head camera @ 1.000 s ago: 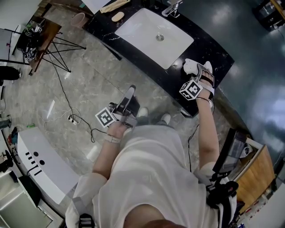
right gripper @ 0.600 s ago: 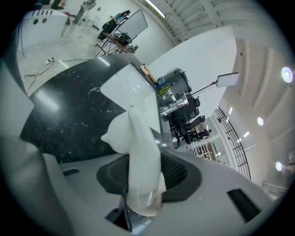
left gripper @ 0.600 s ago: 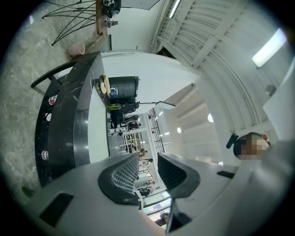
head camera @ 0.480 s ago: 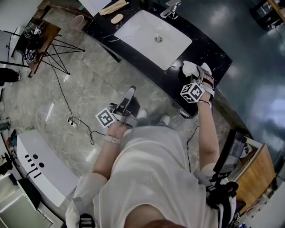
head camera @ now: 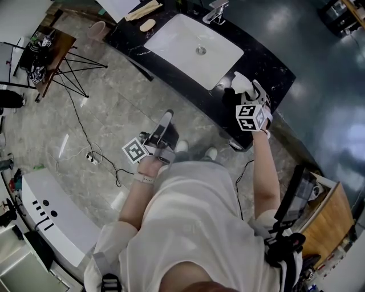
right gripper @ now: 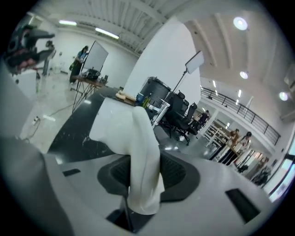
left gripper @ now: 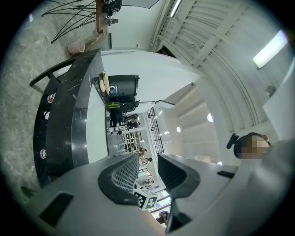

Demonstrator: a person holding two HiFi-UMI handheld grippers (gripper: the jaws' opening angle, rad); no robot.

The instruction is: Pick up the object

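A soft white object point(head camera: 240, 81) sits at the right end of the black counter point(head camera: 272, 64), beside the sink. My right gripper point(head camera: 248, 91) is shut on it. In the right gripper view the white object point(right gripper: 144, 147) stands pinched between the dark pads point(right gripper: 177, 173), rising above the right gripper point(right gripper: 145, 179) and hiding the gap. My left gripper point(head camera: 166, 121) hangs low over the floor in front of the counter, away from the object. In the left gripper view the left gripper point(left gripper: 148, 171) is open with nothing between its ribbed pads point(left gripper: 124, 175).
A white sink basin point(head camera: 194, 43) with a faucet point(head camera: 217, 9) is set in the counter. An oval soap-like item point(head camera: 147, 24) and a wooden piece point(head camera: 144, 8) lie at its far left. A tripod point(head camera: 73, 61) and cables point(head camera: 94, 153) are on the marble floor.
The right gripper has closed on the white object and turned slightly, and the object has shifted a little with it. The left gripper has stayed where it was.
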